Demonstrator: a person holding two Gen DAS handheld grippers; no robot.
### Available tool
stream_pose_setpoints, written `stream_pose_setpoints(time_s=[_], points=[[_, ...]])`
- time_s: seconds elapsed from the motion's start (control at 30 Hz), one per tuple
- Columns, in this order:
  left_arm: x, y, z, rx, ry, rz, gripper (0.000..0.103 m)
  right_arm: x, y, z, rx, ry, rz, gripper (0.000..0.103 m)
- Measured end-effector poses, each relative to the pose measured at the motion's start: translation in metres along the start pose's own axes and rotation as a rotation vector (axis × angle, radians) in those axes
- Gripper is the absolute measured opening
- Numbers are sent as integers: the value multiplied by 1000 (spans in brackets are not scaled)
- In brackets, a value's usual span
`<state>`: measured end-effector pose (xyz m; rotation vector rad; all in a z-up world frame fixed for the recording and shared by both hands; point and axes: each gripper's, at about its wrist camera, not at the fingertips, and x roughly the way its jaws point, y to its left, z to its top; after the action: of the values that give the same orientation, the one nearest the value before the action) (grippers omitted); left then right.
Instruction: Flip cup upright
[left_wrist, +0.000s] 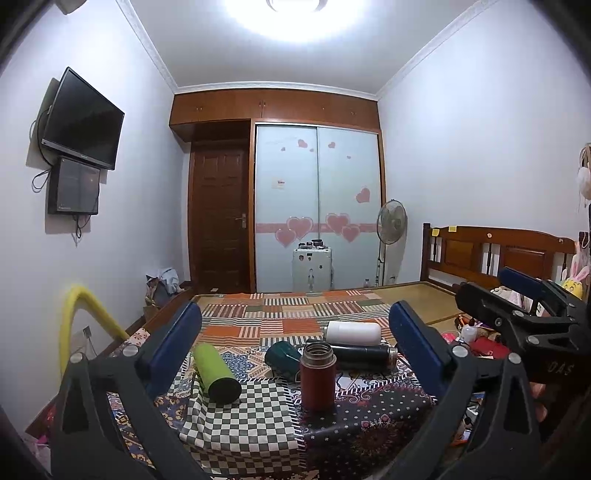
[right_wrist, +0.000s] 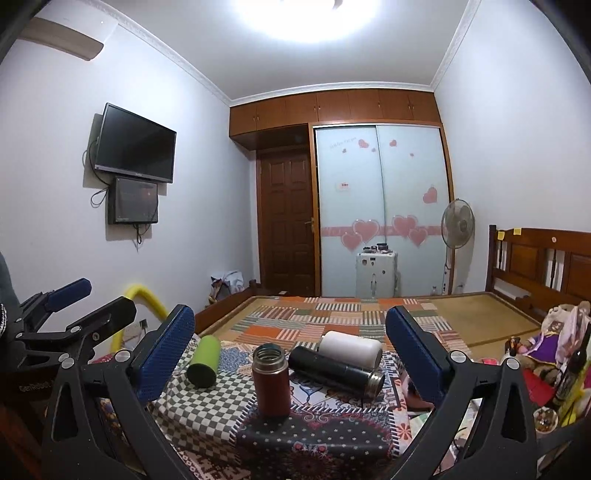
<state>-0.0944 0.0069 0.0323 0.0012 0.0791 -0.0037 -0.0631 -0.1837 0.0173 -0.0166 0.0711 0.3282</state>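
A red flask (left_wrist: 317, 376) (right_wrist: 270, 380) stands upright with an open mouth on the patterned cloth. Around it lie a green cup (left_wrist: 216, 373) (right_wrist: 204, 360), a dark green cup (left_wrist: 282, 356), a black flask (left_wrist: 364, 356) (right_wrist: 336, 369) and a white cup (left_wrist: 352, 332) (right_wrist: 351, 349), all on their sides. My left gripper (left_wrist: 295, 350) is open and empty, held back from the cups. My right gripper (right_wrist: 291, 354) is open and empty too, and it also shows at the right of the left wrist view (left_wrist: 517, 295). The left gripper shows at the left of the right wrist view (right_wrist: 74, 306).
The cups rest on a cloth-covered surface (left_wrist: 240, 424) in front of a bed with a patchwork mat (left_wrist: 295, 314). Toys and clutter (right_wrist: 546, 347) lie to the right. A yellow tube (left_wrist: 85, 314) arches at the left. A wardrobe, door and fan stand far behind.
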Motion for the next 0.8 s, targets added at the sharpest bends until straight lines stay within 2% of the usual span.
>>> stream_pose_setpoints(time_s=[0.8], points=[[6,-3,-1,-3,22,-19,103,0,-5,4,8,-3,-6,103]])
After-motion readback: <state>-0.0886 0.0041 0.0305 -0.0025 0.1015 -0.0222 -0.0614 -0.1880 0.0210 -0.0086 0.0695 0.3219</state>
